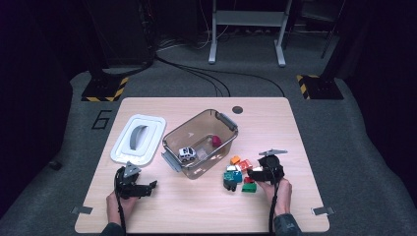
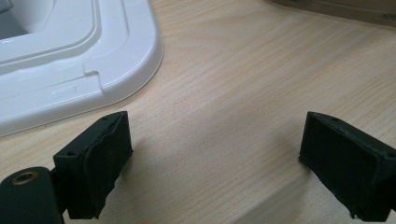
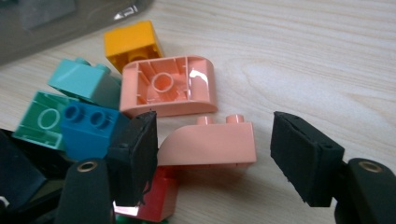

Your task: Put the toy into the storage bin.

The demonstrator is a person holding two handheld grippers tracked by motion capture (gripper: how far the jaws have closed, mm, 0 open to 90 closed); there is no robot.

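Two black jaws of the right gripper straddle a pink curved brick that lies on its side, studs pointing away from the camera. The left jaw looks to touch the brick's rounded end, while a clear gap separates the right jaw from its flat end, so the jaws stand half-wide and nothing is clamped. Just beyond that brick lies a second pink brick, hollow underside up, and behind it a yellow brick. To the left of the jaws sit a blue brick, a teal brick and a green brick, all touching in one cluster; a red brick lies under the left jaw. In the high view the right gripper rests at the pile's right edge, near the clear bin, which holds a toy car.

Well apart to the left, the left gripper rests low over the table, its jaws wide with only bare wood between them; the white lid lies just ahead.
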